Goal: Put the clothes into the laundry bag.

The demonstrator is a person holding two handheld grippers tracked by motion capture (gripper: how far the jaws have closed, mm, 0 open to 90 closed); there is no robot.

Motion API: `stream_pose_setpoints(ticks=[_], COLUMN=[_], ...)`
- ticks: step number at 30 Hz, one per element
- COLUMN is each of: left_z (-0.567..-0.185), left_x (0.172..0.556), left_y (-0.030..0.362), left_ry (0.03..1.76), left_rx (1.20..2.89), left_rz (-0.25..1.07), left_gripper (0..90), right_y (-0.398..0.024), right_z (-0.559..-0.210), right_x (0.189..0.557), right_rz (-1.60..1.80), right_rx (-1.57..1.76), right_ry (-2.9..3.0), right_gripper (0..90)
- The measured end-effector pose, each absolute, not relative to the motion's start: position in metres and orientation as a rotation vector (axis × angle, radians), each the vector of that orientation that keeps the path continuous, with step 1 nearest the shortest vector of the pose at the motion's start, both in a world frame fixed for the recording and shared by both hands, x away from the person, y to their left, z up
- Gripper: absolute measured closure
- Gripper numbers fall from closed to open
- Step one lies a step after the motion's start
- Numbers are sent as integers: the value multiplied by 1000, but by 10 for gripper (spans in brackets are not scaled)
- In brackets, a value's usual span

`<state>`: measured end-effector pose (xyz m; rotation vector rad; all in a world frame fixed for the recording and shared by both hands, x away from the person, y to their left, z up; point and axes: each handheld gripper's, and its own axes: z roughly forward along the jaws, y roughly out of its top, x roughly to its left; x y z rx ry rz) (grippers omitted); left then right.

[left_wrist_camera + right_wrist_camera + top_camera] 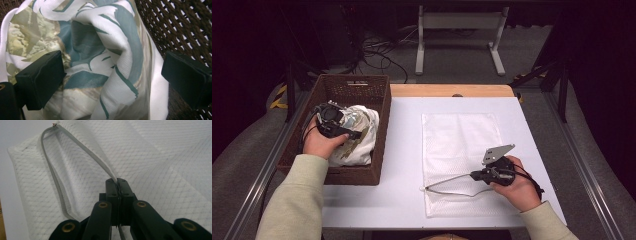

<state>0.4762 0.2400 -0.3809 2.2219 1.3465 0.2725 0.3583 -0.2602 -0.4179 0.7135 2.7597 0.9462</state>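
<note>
**Helper:** Which step are you on?

**Me:** The pick-up, I'd say. My left gripper (343,134) sits at the left of the high view, down inside the brown wicker basket (382,120), above the crumpled leaf-print cloth (362,131). In the left gripper view its jaws stand wide apart, one at the lower left of the frame and one at the right edge, with the cloth (105,62) bunched between them. The pads are not pressing on it, so I hold nothing there yet.

**Helper:** And the other hand?

**Me:** My right gripper (473,175) is at the lower right of the high view, over the white mesh laundry bag (459,137) lying flat on the white table (402,165). In the right gripper view the jaws are pinched tight on the grey zipper edge (82,152) of the bag's mouth, lifting it so the opening gapes toward the upper left of that frame.

**Helper:** So what does the next move call for?

**Me:** My guess is that I sink the left jaws a little deeper into a thick fold, close on it, then lift the cloth clear of the basket wall and carry it rightward to the open mouth. The right hand should hold that edge up and steady, or the mouth may sag shut.
</note>
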Motion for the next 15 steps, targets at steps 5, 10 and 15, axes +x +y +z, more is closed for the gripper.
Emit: stream_pose_setpoints(ticks=[5,10,15], left_z=[-386,-385,-386], left_x=[480,481,483], left_y=[244,244,247], left_ry=[1386,1432,1459], left_rx=[2252,2264,2265], left_rz=[303,352,352], left_gripper=[70,71,72], right_y=[-260,-260,-260], right_z=[-418,-418,-418], right_x=[358,358,358], right_rz=[944,948,950], right_rx=[711,710,709], right_ry=[2762,2761,2761], right_gripper=[891,890,888])
